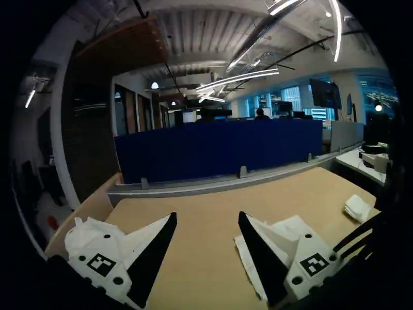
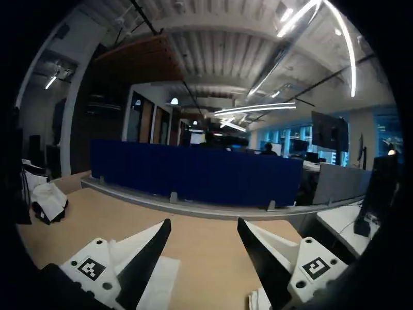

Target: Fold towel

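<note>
The left hand-held gripper (image 1: 206,214) hangs just over the bench (image 1: 217,194) with its two fingers spread wide and nothing between them. In its own view a flat white towel (image 1: 248,261) lies on the wood under and beside its right finger, and one edge reaches toward the gap. The right hand-held gripper (image 2: 203,222) is likewise parted and empty, low over the same bench (image 2: 206,248). There the towel (image 2: 164,281) shows as a flat white sheet beneath its left finger. Another scrap of white sits at the bottom edge under the other finger, and I cannot tell whether that belongs to the same towel.

Farther out, a crumpled white cloth (image 1: 77,232) sits at the bench's left corner behind the left gripper. A second small crumpled cloth (image 1: 357,207) rests near the far right edge. In the right gripper view a rumpled white cloth (image 2: 49,199) lies on something dark at the left. A blue partition (image 1: 217,147) closes off the back of the bench.

The fold looks not yet begun: this is the approach, with the towel lying flat between the two grippers. The next move likely calls for each gripper to dip to the wood, slide a finger under a near corner or edge, and pinch a single layer before lifting.
</note>
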Motion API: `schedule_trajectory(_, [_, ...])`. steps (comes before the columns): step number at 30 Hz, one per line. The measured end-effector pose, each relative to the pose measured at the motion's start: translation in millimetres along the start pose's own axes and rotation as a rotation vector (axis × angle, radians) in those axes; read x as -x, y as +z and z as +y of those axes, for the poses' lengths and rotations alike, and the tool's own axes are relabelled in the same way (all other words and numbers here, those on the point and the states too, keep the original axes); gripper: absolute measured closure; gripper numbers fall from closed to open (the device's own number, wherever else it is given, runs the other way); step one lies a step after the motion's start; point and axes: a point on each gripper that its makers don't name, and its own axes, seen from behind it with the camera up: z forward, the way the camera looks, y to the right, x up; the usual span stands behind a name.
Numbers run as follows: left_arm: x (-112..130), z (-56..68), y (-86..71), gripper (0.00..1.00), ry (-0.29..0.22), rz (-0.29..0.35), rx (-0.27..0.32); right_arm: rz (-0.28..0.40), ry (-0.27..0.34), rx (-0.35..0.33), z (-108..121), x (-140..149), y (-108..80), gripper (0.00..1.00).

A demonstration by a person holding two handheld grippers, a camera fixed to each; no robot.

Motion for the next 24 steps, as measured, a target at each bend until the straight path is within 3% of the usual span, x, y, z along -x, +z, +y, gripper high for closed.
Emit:
schedule_trajectory(9, [25, 50.0, -2.0, 0.12, 0.055, -0.137, 0.204, -0.140, -0.055, -0.142, -60, 25, 24.2, 0.00])
schedule_trajectory(15, [45, 66.5, -2.6, 0.12, 0.081, -0.182, 0.249, -0.194, -0.104, -0.196, -80, 44, 24.3, 0.00])
schedule_trajectory(24, [81, 86.7, 0.7, 0.12, 0.080, -0.252, 0.309, -0.285, -0.150, -0.273, -102, 89, 23.5, 0.00])
